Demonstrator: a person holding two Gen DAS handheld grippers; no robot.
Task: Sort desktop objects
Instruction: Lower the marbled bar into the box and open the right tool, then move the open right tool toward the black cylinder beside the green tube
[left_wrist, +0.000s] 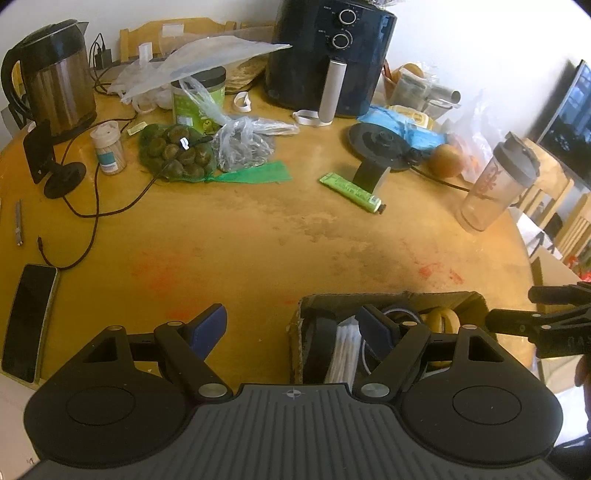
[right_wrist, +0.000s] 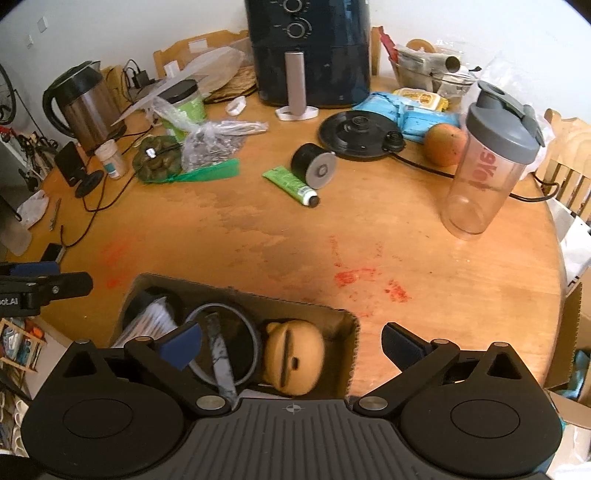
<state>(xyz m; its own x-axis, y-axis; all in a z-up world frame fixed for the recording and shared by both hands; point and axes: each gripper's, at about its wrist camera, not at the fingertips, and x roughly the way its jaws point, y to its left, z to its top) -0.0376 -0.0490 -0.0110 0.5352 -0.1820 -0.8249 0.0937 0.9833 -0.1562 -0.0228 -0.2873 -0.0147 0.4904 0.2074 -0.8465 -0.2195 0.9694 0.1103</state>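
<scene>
The cardboard box (right_wrist: 347, 325) lies under the right gripper (right_wrist: 291, 345), whose fingers stand wide and empty; inside are a yellow toy (right_wrist: 293, 356), a dark ring and white sheets. Left gripper (left_wrist: 291, 326) wide, empty. Beyond, the shaker bottle (right_wrist: 487, 162) bears unreadable red lettering.

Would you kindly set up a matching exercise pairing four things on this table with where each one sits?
Things:
1. green tube
2. shaker bottle
3. kettle
4. yellow toy

Places:
A. in the cardboard box
B. far left of the table
C. mid-table, beside a black cylinder
D. right side, next to an orange fruit

Pairs: 1-C, 2-D, 3-B, 4-A
</scene>
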